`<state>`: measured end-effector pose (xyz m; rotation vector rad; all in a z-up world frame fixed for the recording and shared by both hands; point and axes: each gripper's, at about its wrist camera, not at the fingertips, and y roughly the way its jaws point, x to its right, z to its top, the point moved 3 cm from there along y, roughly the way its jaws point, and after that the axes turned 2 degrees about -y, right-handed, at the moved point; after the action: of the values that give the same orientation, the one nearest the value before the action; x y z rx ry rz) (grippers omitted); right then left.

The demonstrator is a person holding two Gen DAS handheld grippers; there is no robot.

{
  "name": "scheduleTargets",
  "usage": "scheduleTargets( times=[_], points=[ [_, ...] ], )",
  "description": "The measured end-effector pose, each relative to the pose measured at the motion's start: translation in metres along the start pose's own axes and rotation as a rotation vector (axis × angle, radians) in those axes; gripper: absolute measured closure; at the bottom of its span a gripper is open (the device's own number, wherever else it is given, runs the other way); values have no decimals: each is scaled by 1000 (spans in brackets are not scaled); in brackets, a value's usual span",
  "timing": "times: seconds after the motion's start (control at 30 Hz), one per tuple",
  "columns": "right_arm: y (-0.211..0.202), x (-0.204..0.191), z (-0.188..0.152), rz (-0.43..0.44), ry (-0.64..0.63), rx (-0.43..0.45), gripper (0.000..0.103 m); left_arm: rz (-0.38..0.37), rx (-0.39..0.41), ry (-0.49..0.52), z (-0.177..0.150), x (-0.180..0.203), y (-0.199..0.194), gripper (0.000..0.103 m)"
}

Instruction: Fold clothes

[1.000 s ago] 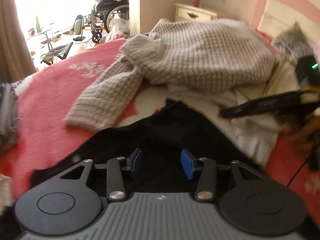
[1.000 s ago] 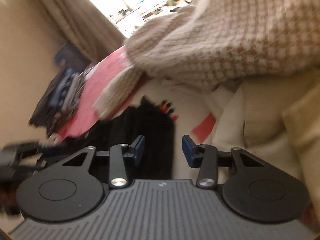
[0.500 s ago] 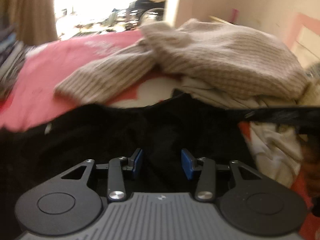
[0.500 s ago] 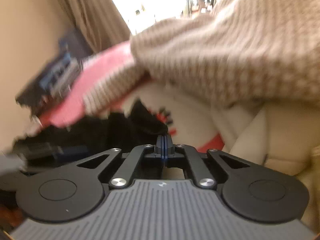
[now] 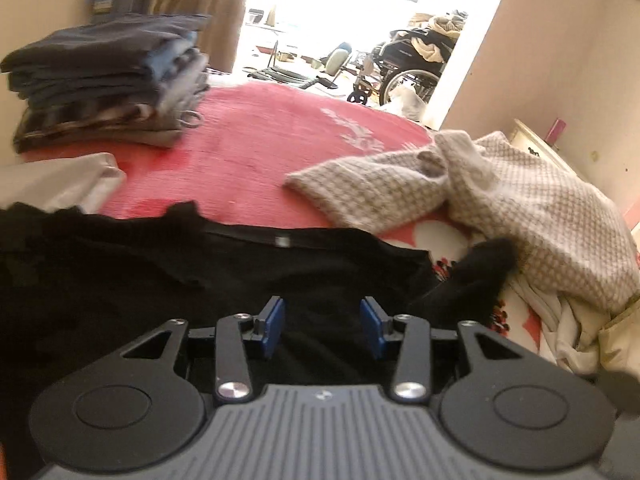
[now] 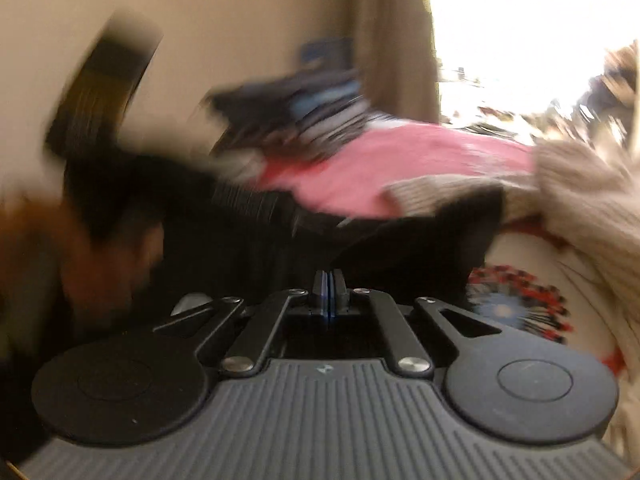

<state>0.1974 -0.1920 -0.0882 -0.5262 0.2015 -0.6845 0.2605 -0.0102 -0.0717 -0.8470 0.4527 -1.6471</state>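
Left tool [image 5: 322, 326]: blue pads apart, nothing pinched between them, hovering over a black garment [image 5: 168, 280] that spreads across the near part of the bed [image 5: 256, 152]. The garment's far edge shows a small pale tag, and one dark flap of it [image 5: 476, 276] lifts toward the right. Right tool [image 6: 329, 294]: pads pressed together; black cloth lies directly past the tips, but the view is heavily blurred, so whether any fabric is pinched between them cannot be told. Bed covered in a red-pink spread with a white motif. Beyond the black garment, to the right, a beige-and-white checked knit sweater [image 5: 520, 200] lies crumpled, one sleeve stretched out leftward on the spread. Under and beside the sweater, white cloth [image 5: 560, 320] bunched at the bed's right side. Far left corner: a stack of folded dark and blue clothes [image 5: 108, 84] against the wall, with a pale grey folded piece [image 5: 60, 184] just in front of it. Behind the stack, a brown curtain [image 5: 200, 4]; through the bright opening, a wheelchair [image 5: 404, 72] piled with things. In the right wrist view a blurred dark shape and a blurred hand-like patch [image 6: 60, 248] sit at left, too smeared to identify further.
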Motion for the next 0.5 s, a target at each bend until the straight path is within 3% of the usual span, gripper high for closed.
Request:
scheduleTargets(
  times=[0.1,0.17,0.23,0.33,0.37,0.4,0.43,0.5],
  points=[
    [0,-22,-6,51,-136,-54,101,-15,-15,23,-1,-4,0,58],
    [-15,-21,-4,122,-124,-58,97,-30,-26,25,-4,-4,6,57],
    [-31,-11,1,250,-13,-85,94,-46,-33,14,-7,-5,13,57],
    [-55,23,6,519,326,-113,87,-74,-44,-13,-10,-7,22,56],
    [-61,36,6,533,412,-97,83,-85,-50,-19,-11,-7,24,56],
    [-66,48,5,481,468,-78,72,-96,-54,-23,-11,-6,26,54],
    [-68,62,2,419,520,-65,64,-105,-56,-24,-10,-6,28,53],
    [-61,94,-9,253,598,-68,61,-124,-54,-23,-6,-4,32,50]
  ],
)
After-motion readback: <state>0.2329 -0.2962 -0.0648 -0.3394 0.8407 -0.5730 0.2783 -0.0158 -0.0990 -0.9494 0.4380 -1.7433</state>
